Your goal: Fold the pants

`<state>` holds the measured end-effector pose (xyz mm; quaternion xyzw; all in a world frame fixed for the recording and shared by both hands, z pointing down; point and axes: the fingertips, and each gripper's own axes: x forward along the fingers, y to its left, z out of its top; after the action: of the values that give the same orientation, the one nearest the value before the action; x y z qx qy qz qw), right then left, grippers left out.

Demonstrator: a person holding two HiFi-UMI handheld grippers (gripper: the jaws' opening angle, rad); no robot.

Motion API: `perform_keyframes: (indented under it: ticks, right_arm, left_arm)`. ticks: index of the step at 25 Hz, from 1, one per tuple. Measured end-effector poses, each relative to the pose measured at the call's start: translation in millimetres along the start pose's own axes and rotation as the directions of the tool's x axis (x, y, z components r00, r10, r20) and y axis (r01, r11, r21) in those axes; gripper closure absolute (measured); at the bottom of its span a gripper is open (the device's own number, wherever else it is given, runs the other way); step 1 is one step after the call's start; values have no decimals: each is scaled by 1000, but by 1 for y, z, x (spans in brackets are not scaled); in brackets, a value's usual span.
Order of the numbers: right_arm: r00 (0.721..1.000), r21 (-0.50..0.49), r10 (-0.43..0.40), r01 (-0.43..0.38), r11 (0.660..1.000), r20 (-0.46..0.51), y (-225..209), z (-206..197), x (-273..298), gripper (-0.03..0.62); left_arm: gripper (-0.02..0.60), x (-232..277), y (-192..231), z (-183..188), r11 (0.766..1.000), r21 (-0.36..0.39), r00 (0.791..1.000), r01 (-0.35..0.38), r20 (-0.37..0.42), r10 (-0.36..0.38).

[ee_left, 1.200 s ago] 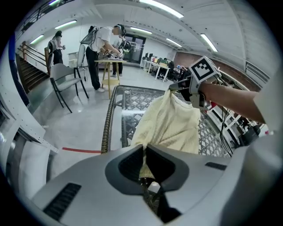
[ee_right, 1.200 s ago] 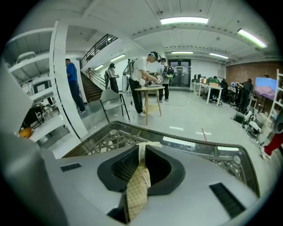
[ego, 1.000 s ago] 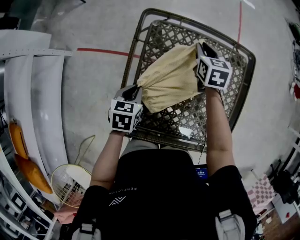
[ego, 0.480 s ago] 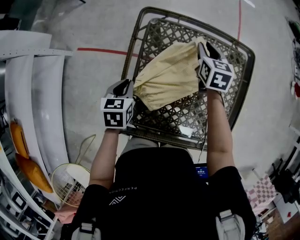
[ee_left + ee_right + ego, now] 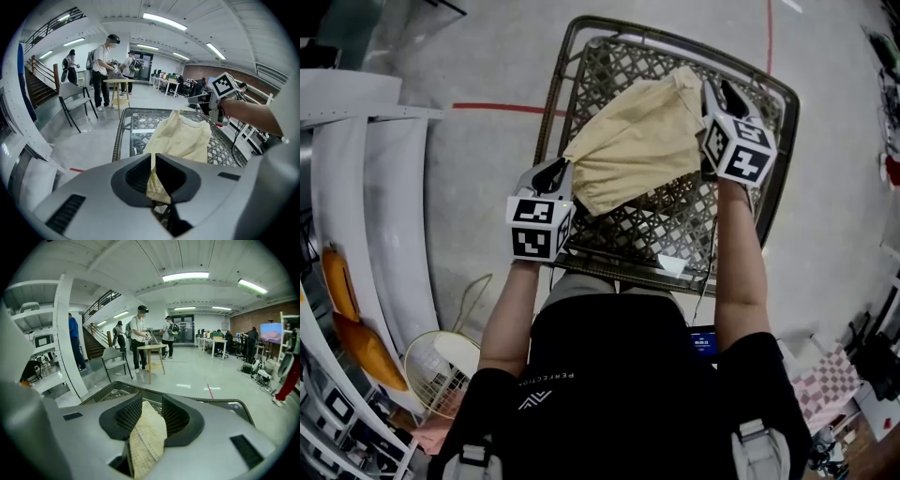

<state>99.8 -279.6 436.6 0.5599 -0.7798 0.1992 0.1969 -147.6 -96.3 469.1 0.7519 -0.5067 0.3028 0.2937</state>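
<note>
Pale yellow pants (image 5: 633, 150) hang spread between my two grippers above a dark lattice table (image 5: 675, 42). My left gripper (image 5: 555, 173) is at the pants' near left corner, shut on a thin edge of the cloth (image 5: 183, 138). In the left gripper view the fabric runs out from between the closed jaws (image 5: 154, 173). My right gripper (image 5: 712, 94) is at the far right corner. Its jaws have just been opening and now stand apart, with a folded strip of the pants (image 5: 147, 437) still lying loose between them.
The table's rim (image 5: 115, 140) is woven and its top is open lattice. White curved panels (image 5: 356, 187) and a wire basket (image 5: 441, 366) stand at the left on the floor. A red floor line (image 5: 497, 108) runs left of the table. People stand at a wooden table (image 5: 115, 82) beyond a chair (image 5: 75, 96).
Both grippers have risen and moved apart, and the pants are pulled out wider above the table. The left gripper has shifted to the table's left edge, the right toward its far side.
</note>
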Motion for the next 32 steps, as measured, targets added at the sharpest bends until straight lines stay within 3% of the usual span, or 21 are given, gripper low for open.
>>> perform_keyframes:
  ticks: [12, 24, 32]
  right_arm:
    - [998, 34, -61, 62, 998, -34, -46, -30, -47, 479]
    - [988, 88, -108, 118, 989, -109, -91, -75, -80, 479]
    - [982, 121, -134, 150, 981, -136, -101, -92, -95, 479]
  left_arm:
    - [552, 9, -66, -1, 987, 94, 992, 127, -41, -123]
    - [555, 36, -131, 9, 946, 198, 965, 256, -101, -240]
    - [557, 53, -151, 27, 918, 241, 949, 314, -123, -292]
